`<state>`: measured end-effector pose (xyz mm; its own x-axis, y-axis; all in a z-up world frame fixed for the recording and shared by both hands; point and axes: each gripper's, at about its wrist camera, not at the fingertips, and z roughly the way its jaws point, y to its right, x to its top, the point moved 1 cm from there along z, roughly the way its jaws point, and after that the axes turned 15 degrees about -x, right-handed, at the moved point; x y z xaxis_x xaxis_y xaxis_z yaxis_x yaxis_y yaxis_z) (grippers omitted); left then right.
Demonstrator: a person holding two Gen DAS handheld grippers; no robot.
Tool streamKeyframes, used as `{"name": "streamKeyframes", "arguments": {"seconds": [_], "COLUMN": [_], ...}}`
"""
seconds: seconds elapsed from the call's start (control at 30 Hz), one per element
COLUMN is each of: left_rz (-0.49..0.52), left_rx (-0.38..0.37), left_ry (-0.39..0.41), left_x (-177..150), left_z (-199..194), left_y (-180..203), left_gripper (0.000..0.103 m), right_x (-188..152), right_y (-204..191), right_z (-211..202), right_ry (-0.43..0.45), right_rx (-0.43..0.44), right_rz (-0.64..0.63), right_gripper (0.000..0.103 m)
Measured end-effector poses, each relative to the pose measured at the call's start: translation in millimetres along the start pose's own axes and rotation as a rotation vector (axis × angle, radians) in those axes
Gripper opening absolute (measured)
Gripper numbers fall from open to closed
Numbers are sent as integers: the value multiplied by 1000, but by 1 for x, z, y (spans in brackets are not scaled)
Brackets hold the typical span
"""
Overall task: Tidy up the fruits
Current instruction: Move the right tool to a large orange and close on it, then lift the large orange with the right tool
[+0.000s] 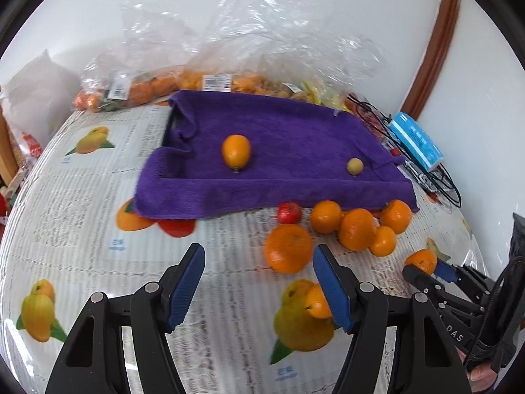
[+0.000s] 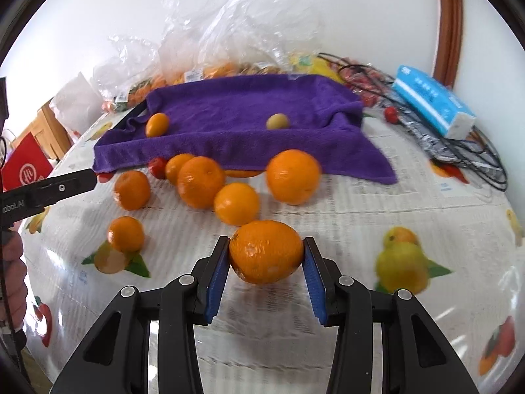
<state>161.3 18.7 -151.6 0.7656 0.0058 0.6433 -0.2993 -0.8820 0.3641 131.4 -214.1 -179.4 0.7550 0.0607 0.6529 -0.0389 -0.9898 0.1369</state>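
Observation:
A purple towel point(image 1: 279, 138) is draped over a tray at the back of the fruit-print tablecloth. On it lie an oval orange fruit point(image 1: 236, 154) and a small yellow-green fruit point(image 1: 355, 166). Several oranges point(image 1: 357, 229) and a small red fruit point(image 1: 289, 212) are clustered at the towel's front edge. My left gripper point(image 1: 258, 256) is open and empty, just short of a large orange point(image 1: 288, 248). My right gripper point(image 2: 266, 243) is shut on an orange point(image 2: 265, 251), its blue pads pressing on both sides. The left wrist view shows this right gripper point(image 1: 423, 267) at the right edge.
Clear plastic bags of fruit point(image 1: 203, 78) line the wall behind the towel. A blue tissue pack point(image 2: 433, 101) and black cables point(image 2: 459, 151) lie at the back right. A white bag point(image 1: 36, 95) stands at the far left. The tablecloth point(image 1: 98, 229) rounds off at the near edge.

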Motion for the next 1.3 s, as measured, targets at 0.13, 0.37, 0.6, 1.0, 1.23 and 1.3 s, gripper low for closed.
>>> {"name": "streamKeyframes", "arguments": {"seconds": [0.13, 0.37, 0.6, 1.0, 1.23, 1.3], "left_rz": [23, -4, -8, -16, -1, 17], "left_rx": [16, 14, -3, 81, 95, 102], "left_ry": [-47, -70, -91, -58, -33, -27], "left_x": [-1, 0, -1, -4, -9, -10], "left_z": [22, 42, 50, 22, 24, 27], "left_y": [11, 11, 10, -17, -24, -22], "left_gripper": [66, 64, 39, 39, 39, 39], "right_x": [-2, -3, 1, 11, 8, 7], "right_y": [18, 35, 37, 19, 14, 13], "right_z": [-4, -5, 0, 12, 23, 24], "right_ry": [6, 17, 15, 9, -9, -8], "right_rx": [-16, -38, -40, -37, -37, -42], "right_rz": [17, 26, 39, 34, 51, 47], "right_gripper": [44, 44, 44, 44, 44, 44]}}
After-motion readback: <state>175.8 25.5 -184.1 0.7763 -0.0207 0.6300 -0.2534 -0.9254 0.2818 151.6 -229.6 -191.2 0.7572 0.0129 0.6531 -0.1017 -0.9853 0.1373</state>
